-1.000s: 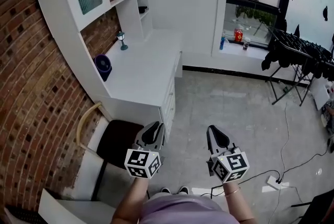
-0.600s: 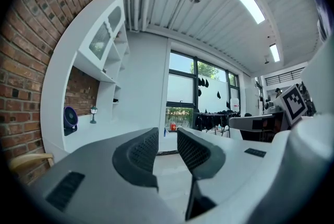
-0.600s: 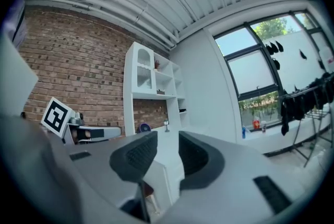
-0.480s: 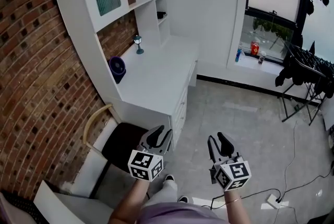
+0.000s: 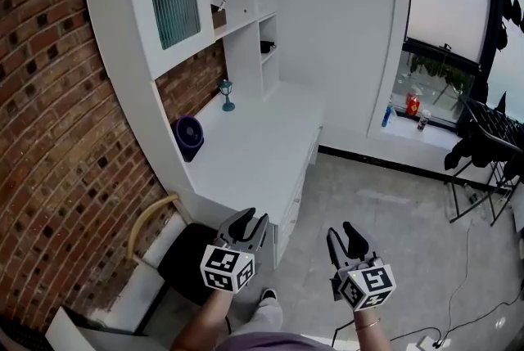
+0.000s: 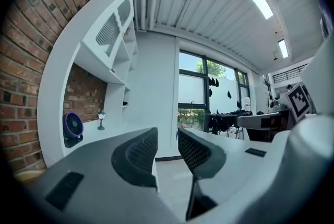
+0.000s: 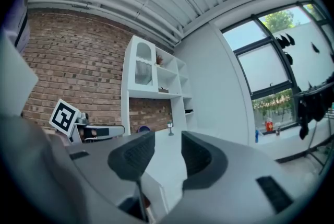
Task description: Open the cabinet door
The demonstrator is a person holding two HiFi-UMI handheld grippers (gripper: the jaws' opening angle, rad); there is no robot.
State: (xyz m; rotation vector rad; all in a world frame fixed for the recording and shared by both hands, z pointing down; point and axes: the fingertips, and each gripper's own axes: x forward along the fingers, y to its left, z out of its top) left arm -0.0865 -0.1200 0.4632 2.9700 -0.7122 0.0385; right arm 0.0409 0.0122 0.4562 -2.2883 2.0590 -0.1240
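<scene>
The white wall cabinet has a ribbed glass door (image 5: 173,2) that stands closed, high on the left above the white desk (image 5: 254,146). The door (image 6: 108,33) also shows at the upper left of the left gripper view, and the door (image 7: 143,72) is far ahead in the right gripper view. Both grippers are held low and level, well short of the cabinet. My left gripper (image 5: 250,221) (image 6: 167,137) is open and empty. My right gripper (image 5: 347,234) (image 7: 168,140) has its jaws opening, with nothing between them.
A blue fan (image 5: 188,136) and a small lamp (image 5: 227,94) stand on the desk. A dark-seated chair (image 5: 175,249) is tucked at the desk's near end by the brick wall (image 5: 57,137). Bottles (image 5: 413,104) sit on the window sill, and a drying rack (image 5: 491,155) stands at the right.
Both grippers have gone from shut to open. The person has moved toward the desk, so the cabinet and its door now sit larger and more central in the head view.
</scene>
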